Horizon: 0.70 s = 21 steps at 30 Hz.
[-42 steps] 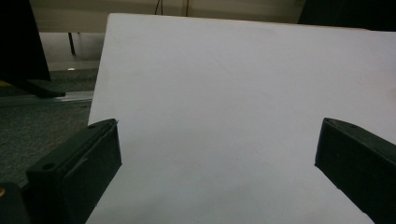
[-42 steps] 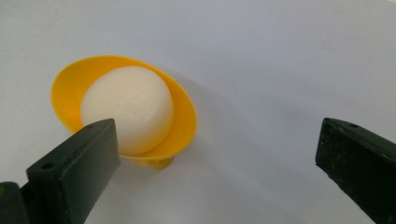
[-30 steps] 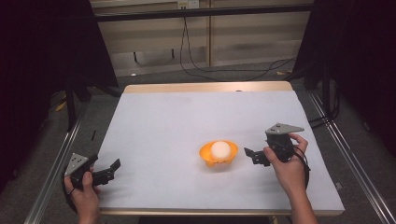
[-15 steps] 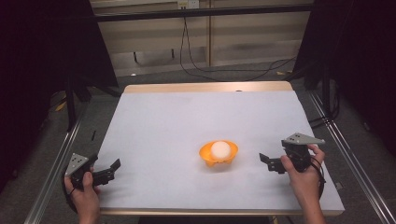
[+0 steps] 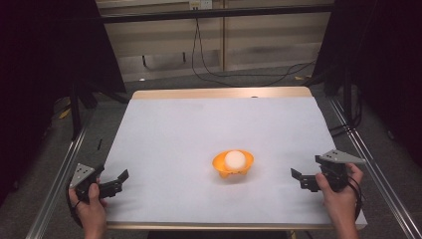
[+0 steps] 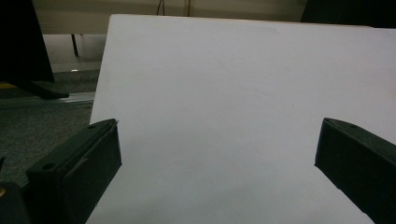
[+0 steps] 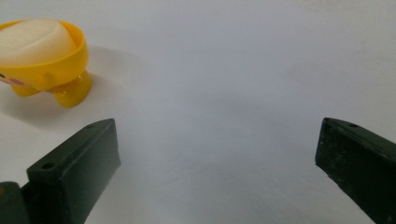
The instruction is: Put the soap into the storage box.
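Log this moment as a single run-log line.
left gripper: open, near-left table edge | right gripper: open, right of bowl | orange bowl: holds white ball, untouched

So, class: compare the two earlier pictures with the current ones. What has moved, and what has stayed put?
The right gripper has drawn back from the orange bowl toward the table's right edge, jaws open and empty. The bowl with the white ball in it, and the left gripper at the near left corner, have not moved.
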Each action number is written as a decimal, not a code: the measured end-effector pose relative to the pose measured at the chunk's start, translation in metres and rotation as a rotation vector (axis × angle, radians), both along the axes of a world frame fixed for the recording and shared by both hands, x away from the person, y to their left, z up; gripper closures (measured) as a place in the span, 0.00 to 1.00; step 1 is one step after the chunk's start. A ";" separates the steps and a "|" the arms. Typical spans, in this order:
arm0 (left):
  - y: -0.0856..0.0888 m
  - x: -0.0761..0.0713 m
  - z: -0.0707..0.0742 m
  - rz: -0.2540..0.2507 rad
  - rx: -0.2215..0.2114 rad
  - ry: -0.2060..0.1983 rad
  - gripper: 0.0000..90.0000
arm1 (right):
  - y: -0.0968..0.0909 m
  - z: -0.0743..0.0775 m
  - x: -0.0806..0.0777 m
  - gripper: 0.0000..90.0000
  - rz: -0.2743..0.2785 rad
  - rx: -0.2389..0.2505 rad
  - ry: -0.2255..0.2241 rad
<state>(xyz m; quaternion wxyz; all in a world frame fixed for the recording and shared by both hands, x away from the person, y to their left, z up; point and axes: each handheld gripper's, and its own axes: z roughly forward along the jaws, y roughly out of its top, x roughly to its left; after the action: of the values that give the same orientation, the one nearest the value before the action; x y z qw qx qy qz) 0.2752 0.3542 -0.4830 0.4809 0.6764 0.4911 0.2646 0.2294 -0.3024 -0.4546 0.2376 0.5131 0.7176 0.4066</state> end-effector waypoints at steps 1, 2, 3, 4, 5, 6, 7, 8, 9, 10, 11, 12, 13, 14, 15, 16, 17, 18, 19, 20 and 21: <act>0.000 0.000 0.000 0.000 0.000 0.000 0.00 | -0.002 0.000 -0.001 0.00 -0.007 -0.004 0.003; 0.000 0.000 0.000 -0.001 -0.001 0.000 0.00 | -0.004 -0.001 -0.003 0.00 -0.010 -0.002 0.004; 0.000 0.000 0.000 -0.001 -0.001 0.000 0.00 | -0.007 -0.001 -0.004 0.00 -0.014 -0.002 0.004; 0.000 0.000 0.000 -0.001 0.000 0.000 0.00 | -0.009 -0.002 -0.005 0.00 -0.020 -0.001 0.002; 0.000 0.000 0.000 0.000 0.000 0.000 0.00 | -0.012 -0.002 -0.007 0.00 -0.027 -0.001 0.002; 0.000 0.000 0.000 -0.004 -0.008 0.003 0.00 | -0.015 -0.002 -0.008 0.00 -0.031 0.001 0.000; -0.001 0.000 0.000 -0.004 -0.005 0.003 0.00 | -0.017 -0.002 -0.009 0.00 -0.033 0.003 0.001; -0.001 0.000 0.000 -0.005 -0.005 0.003 0.00 | -0.019 -0.002 -0.011 0.00 -0.043 0.002 0.004; -0.001 0.000 0.000 -0.005 -0.009 0.002 0.00 | -0.022 -0.003 -0.012 0.00 -0.046 -0.005 0.004; -0.001 0.000 0.000 -0.005 -0.009 0.001 0.00 | -0.024 -0.003 -0.013 0.00 -0.051 -0.008 0.006; 0.000 0.000 0.000 -0.007 -0.006 0.003 0.00 | -0.026 -0.003 -0.015 0.00 -0.056 -0.014 0.008; 0.000 0.000 0.000 -0.007 -0.016 0.003 0.00 | -0.028 -0.004 -0.016 0.00 -0.060 -0.014 0.009; 0.000 0.000 0.000 -0.007 -0.013 0.001 0.00 | -0.029 -0.004 -0.017 0.00 -0.066 -0.011 0.009; 0.000 0.000 0.000 -0.006 -0.020 0.000 0.00 | -0.031 -0.004 -0.017 0.00 -0.066 -0.011 0.009; 0.001 0.000 0.000 -0.006 -0.018 -0.001 0.00 | -0.033 -0.005 -0.018 0.00 -0.068 -0.009 0.008; 0.001 0.000 0.000 -0.007 -0.017 -0.001 0.00 | -0.036 -0.006 -0.020 0.00 -0.075 -0.007 0.006; 0.001 0.000 0.000 -0.008 -0.015 -0.002 0.00 | -0.038 -0.006 -0.020 0.00 -0.077 -0.002 0.006; 0.001 0.000 0.000 -0.008 -0.014 -0.002 0.00 | -0.039 -0.007 -0.021 0.00 -0.081 -0.002 0.007; 0.001 0.000 0.000 -0.008 -0.011 -0.001 0.00 | -0.042 -0.008 -0.022 0.00 -0.085 -0.002 0.005; 0.001 0.000 0.000 -0.008 -0.010 -0.001 0.00 | -0.043 -0.009 -0.023 0.00 -0.090 0.003 0.009; 0.001 0.000 0.000 -0.007 -0.004 -0.003 0.00 | -0.046 -0.010 -0.024 0.00 -0.094 0.002 0.007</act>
<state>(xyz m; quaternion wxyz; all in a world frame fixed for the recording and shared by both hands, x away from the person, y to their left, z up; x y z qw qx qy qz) 0.2751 0.3551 -0.4830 0.4840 0.6765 0.4888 0.2630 0.2058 -0.3483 -0.4641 0.2535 0.5481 0.6931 0.3937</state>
